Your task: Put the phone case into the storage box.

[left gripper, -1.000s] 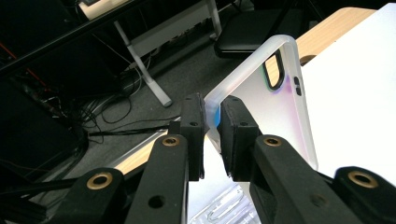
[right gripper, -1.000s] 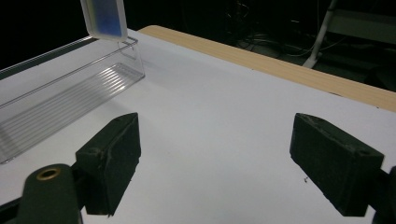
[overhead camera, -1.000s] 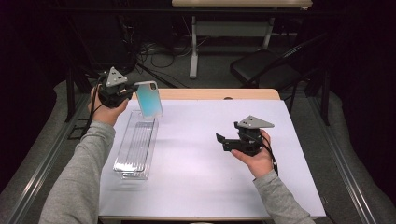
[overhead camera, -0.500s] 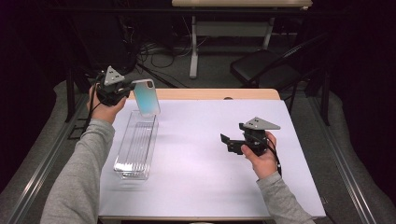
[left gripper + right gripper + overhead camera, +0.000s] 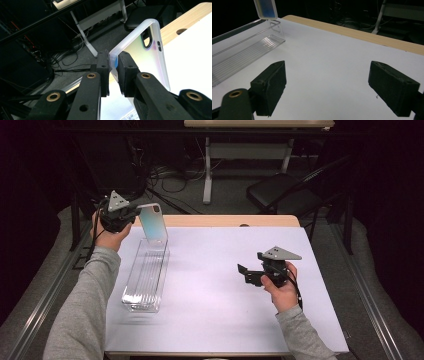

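My left gripper point(image 5: 134, 211) is shut on the top edge of an iridescent phone case point(image 5: 153, 224), holding it upright above the far end of a clear ribbed plastic tray point(image 5: 145, 275). In the left gripper view the pads point(image 5: 103, 65) pinch the case point(image 5: 147, 62) by its white rim near a corner. My right gripper point(image 5: 246, 271) hovers over the white table surface at the right, open, nothing between its jaws. In the right gripper view the case's lower end point(image 5: 265, 8) hangs over the tray point(image 5: 242, 53) at the upper left.
The white mat point(image 5: 215, 270) covers most of a wooden table whose bare strip point(image 5: 230, 221) runs along the far edge. A black chair point(image 5: 280, 192) and a white table leg point(image 5: 207, 170) stand on the floor beyond. Cables lie on the floor behind.
The right hand with its open gripper has drifted slightly toward the lower right. The left gripper and the case have stayed nearly in place above the tray's far end.
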Demonstrator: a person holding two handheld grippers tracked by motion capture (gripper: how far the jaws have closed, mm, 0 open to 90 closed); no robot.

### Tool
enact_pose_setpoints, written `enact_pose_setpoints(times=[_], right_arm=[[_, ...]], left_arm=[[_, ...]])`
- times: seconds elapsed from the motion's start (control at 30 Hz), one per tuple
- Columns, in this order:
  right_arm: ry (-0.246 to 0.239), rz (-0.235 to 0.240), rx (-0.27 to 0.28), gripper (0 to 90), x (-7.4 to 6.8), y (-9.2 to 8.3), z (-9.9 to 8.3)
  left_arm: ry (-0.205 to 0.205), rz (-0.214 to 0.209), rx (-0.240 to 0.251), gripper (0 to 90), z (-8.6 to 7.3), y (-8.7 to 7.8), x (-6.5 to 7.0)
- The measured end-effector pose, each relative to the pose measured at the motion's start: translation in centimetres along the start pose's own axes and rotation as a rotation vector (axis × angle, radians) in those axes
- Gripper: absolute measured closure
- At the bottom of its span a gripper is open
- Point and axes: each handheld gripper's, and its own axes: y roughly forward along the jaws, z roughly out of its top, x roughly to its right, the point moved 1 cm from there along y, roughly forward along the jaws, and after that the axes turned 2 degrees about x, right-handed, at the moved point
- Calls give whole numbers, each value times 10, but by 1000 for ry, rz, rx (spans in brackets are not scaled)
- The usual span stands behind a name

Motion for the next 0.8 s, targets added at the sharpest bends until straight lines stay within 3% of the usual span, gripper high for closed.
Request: enact_pose_setpoints(times=[0.33, 0.8], right_arm=[[7, -7, -9, 146, 0, 0, -1], [13, -18, -15, 147, 1, 1, -3]], left_arm=[[15, 9, 6, 807, -10, 0, -7], [42, -34, 4, 807, -22, 8, -10]])
